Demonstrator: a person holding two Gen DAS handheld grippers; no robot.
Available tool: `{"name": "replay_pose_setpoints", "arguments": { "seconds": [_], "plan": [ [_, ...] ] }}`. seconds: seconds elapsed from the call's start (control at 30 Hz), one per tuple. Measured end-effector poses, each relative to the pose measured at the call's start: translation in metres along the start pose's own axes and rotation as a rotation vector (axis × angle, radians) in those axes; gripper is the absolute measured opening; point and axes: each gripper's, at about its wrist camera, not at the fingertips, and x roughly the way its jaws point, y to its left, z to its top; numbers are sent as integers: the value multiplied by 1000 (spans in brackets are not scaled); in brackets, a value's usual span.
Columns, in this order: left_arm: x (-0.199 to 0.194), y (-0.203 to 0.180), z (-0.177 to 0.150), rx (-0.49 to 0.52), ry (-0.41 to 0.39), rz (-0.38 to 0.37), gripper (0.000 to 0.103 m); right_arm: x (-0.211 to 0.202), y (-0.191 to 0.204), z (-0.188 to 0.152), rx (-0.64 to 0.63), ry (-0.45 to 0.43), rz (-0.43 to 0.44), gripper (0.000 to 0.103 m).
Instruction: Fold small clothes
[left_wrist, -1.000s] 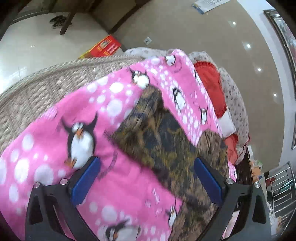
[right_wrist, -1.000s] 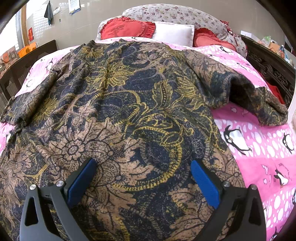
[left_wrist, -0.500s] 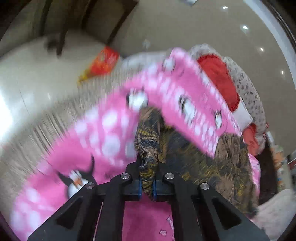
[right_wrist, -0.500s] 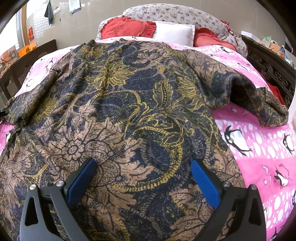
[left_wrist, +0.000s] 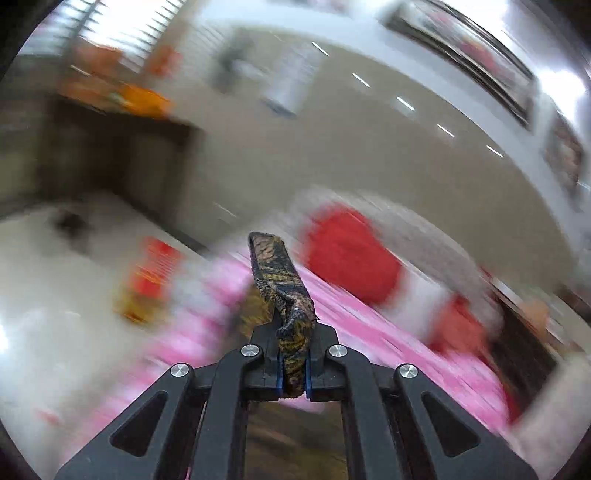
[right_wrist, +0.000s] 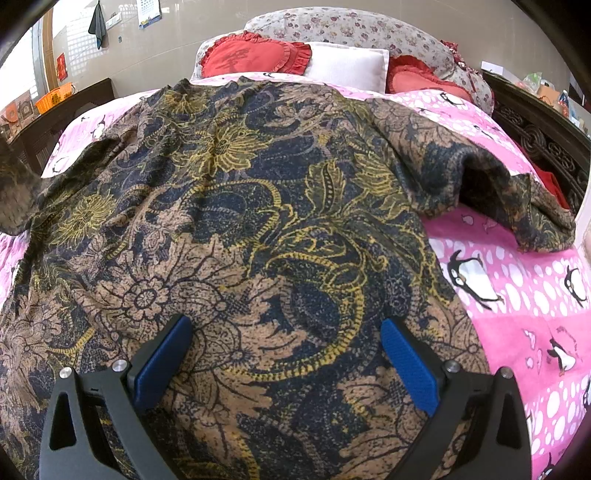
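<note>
The left tool (left_wrist: 293, 363) has just snapped from wide open to clenched on the left sleeve end of the batik-patterned garment (right_wrist: 236, 236). A narrow fold of that brown, navy and gold cloth stands up between its pads in the left wrist view. The room behind it is smeared by motion blur, where a second ago that view looked down on the pink penguin blanket (right_wrist: 517, 306) with the sleeve lying flat. In the right wrist view, a dark blurred bit of cloth rises at the bed's left edge, where the sleeve lay on the blanket half a second ago. So the sleeve is now lifted clear, which I read as the start of the first fold, bringing the left sleeve in across the body.

The rest of the garment lies spread face-down-or-up (I cannot tell which) over the middle of the bed, its right sleeve (right_wrist: 517, 199) rumpled toward the right edge, near the carved dark bed frame (right_wrist: 535, 136). Red heart cushions (right_wrist: 255, 55) and a white pillow (right_wrist: 347, 68) sit at the head.

The right tool (right_wrist: 286, 363) has not moved: released, jaws wide apart, hovering over the hem area, gripping nothing.
</note>
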Motion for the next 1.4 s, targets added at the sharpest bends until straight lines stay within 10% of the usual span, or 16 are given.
{"name": "replay_pose_setpoints", "arguments": {
  "seconds": [0.13,0.37,0.57,0.73,0.97,1.07,1.13,1.4],
  "plan": [
    [74,-91,-98,103,237,-220,0,-1,-1,1,11,-12,13,103],
    [139,-118,-237,305,562,-138,0,-5,-2,10,32,50,45,102],
    [60,-100,-238,441,466,-177,10,-47,14,68,3,-106,161,96],
    [26,-31,-234,299,509,-133,9,1,53,104,-30,-31,424,87],
    [22,-30,-232,305,502,-102,9,76,88,102,-14,87,441,82],
    [32,-37,-232,299,503,-103,10,76,81,104,47,82,484,55],
    [37,-40,-232,296,504,-104,10,74,72,104,84,107,504,6],
    [34,-41,-235,313,502,-89,10,20,-33,119,161,77,427,6]
  ]
}}
